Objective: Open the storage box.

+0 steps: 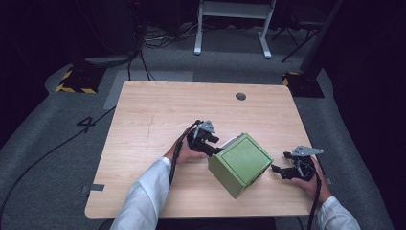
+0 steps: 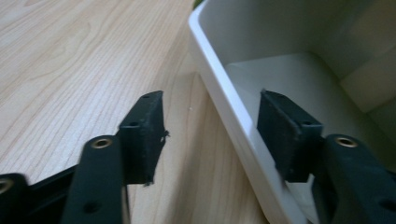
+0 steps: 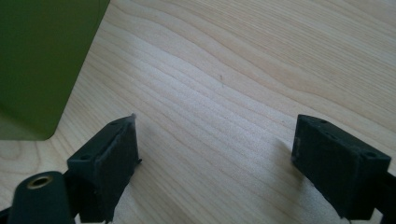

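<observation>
A green box (image 1: pixel 239 163) with a white inside (image 2: pixel 289 70) lies tilted on the wooden table (image 1: pixel 158 110), its open side turned toward the left hand. My left gripper (image 1: pixel 216 150) is open at that opening. In the left gripper view, the left gripper (image 2: pixel 212 128) straddles the white wall: one jaw is outside over the wood, the other inside the box, and neither pad presses on the rim. My right gripper (image 1: pixel 278 169) is open just right of the box. In the right gripper view, the right gripper (image 3: pixel 215 154) has bare wood between its jaws and the green side (image 3: pixel 42 56) at upper left.
A round cable hole (image 1: pixel 241 96) sits near the table's far edge. On the floor beyond are a white frame (image 1: pixel 230 28), cables and a yellow-black striped base (image 1: pixel 76 81). The person's white sleeves come in at the bottom edge.
</observation>
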The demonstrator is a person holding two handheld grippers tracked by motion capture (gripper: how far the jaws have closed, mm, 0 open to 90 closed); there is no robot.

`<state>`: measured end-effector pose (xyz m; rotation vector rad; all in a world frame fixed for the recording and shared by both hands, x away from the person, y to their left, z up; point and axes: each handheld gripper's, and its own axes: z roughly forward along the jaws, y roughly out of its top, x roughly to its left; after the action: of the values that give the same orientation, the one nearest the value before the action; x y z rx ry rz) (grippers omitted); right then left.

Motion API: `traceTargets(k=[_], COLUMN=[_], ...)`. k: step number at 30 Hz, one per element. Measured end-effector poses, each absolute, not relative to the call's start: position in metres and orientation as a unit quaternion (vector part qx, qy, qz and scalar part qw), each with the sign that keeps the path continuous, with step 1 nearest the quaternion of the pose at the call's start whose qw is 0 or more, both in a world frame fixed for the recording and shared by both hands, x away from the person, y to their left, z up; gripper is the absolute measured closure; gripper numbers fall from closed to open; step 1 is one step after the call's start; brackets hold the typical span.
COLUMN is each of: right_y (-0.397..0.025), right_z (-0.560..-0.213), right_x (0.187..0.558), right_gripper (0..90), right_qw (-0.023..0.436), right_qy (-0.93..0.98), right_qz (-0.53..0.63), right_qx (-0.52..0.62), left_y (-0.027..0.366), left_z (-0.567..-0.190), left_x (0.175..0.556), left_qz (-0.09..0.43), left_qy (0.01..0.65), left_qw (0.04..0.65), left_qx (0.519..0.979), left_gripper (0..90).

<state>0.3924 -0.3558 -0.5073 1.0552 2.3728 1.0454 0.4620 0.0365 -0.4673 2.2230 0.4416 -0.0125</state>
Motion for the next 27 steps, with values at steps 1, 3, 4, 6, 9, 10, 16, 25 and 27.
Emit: traceTargets(k=[1,3,4,6,9,10,16,25,27], right_y=[-0.356,-0.356,-0.356,-0.356,-0.356,-0.356,-0.356,-0.356,-0.356], right_z=[-0.507,-0.507,-0.507,-0.507,-0.507,-0.507,-0.507,-0.507,-0.507], right_x=[0.392,0.392,0.392,0.392,0.392,0.392,0.392,0.392,0.392], right_gripper=[14.5,14.5,14.5,14.5,14.5,14.5,14.5,14.5,14.5], right_qw=[0.170,0.170,0.170,0.170,0.170,0.170,0.170,0.170,0.170], right_qy=[0.835,0.835,0.835,0.835,0.835,0.835,0.835,0.835,0.835], right_qz=[0.368,0.368,0.368,0.368,0.368,0.368,0.368,0.368,0.368], right_qx=[0.371,0.372,0.372,0.372,0.371,0.372,0.372,0.371,0.372], left_y=[0.036,0.035,0.035,0.035,0.037,0.038,0.049,0.062,0.066], left_z=[-0.467,-0.465,-0.465,-0.464,-0.463,-0.463,-0.464,-0.467,-0.467], left_x=[0.461,0.460,0.459,0.459,0.460,0.460,0.465,0.469,0.470], left_qz=[-0.005,-0.001,0.000,0.003,0.007,0.009,0.015,0.023,0.025], left_qy=[0.172,0.165,0.162,0.158,0.155,0.159,0.176,0.192,0.196], left_qw=[0.421,0.419,0.418,0.416,0.413,0.414,0.412,0.411,0.409], left_qx=[0.891,0.893,0.894,0.896,0.897,0.896,0.894,0.891,0.891], left_gripper=[45.0,50.1,50.7,52.3,55.3,55.5,56.9,56.8,56.7])
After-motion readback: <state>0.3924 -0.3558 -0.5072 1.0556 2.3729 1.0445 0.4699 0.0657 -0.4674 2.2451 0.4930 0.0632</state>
